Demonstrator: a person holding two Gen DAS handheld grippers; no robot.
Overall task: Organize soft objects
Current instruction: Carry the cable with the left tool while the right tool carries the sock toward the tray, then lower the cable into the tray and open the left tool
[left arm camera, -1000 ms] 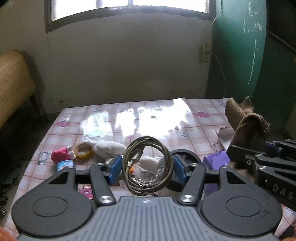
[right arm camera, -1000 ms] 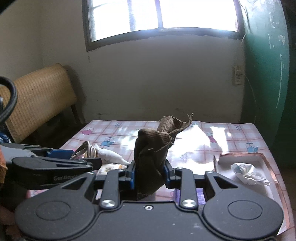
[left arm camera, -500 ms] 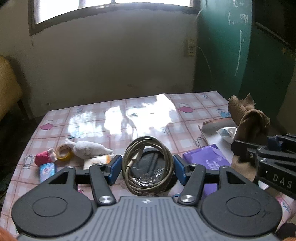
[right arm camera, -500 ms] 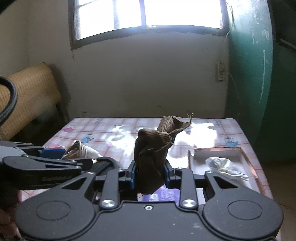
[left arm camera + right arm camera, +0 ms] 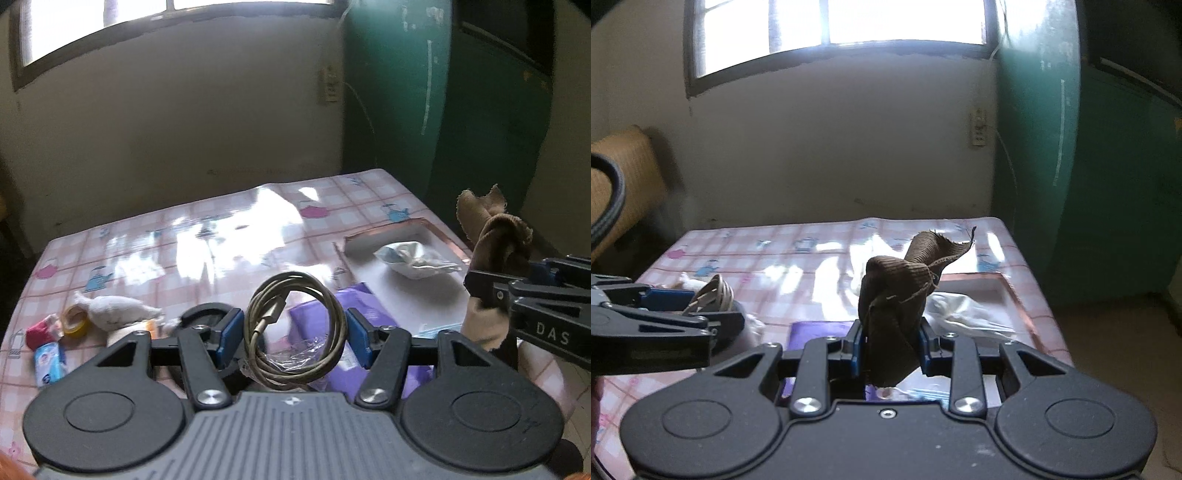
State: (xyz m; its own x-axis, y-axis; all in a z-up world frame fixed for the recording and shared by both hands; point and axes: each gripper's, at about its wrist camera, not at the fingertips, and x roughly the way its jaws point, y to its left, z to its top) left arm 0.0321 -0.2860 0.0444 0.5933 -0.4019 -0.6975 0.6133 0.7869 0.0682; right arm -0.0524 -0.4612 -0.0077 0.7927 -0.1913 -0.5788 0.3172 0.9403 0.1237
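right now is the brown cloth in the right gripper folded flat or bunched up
Bunched up. The brown cloth stands as a twisted wad clamped in the right gripper, a frayed corner sticking up, held above the table.

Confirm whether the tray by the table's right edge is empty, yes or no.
No: a crumpled white cloth lies inside the tray.

The brown cloth (image 5: 892,314) hides the purple packet (image 5: 816,330) partly (its print unreadable, blurred)
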